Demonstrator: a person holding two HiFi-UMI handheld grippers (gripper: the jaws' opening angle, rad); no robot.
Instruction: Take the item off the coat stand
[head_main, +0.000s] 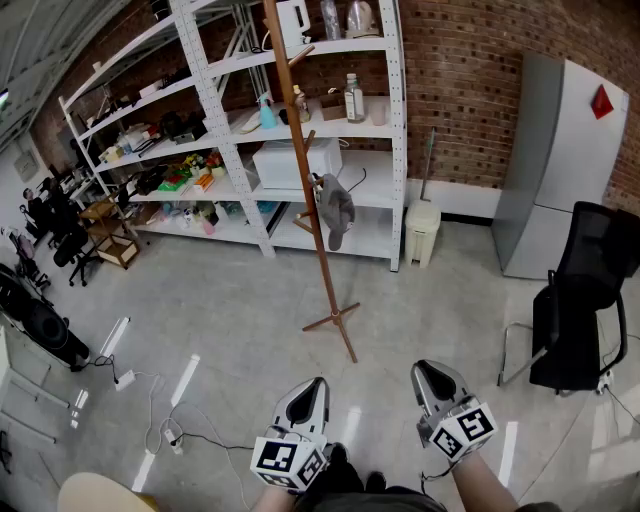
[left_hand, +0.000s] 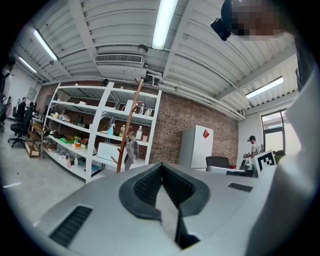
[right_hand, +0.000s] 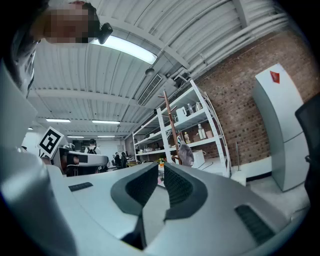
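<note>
Far in front of both sets of jaws, a wooden coat stand (head_main: 300, 150) stands on the grey floor (head_main: 230, 300). A grey cap (head_main: 337, 210) hangs on one of its side pegs, part way up the pole. The left gripper (head_main: 316, 385) and the right gripper (head_main: 425, 372) are held side by side, low and near the person, well apart from the stand. The left jaws are pressed together with nothing between them. The right jaws are closed too and hold nothing. The cap sits up and left of the left jaw tips, and up and right of the right jaw tips. White shelves (head_main: 390, 120) with bottles and boxes stand behind the stand. A black chair (head_main: 585, 300) is off to the right of the right jaws.
</note>
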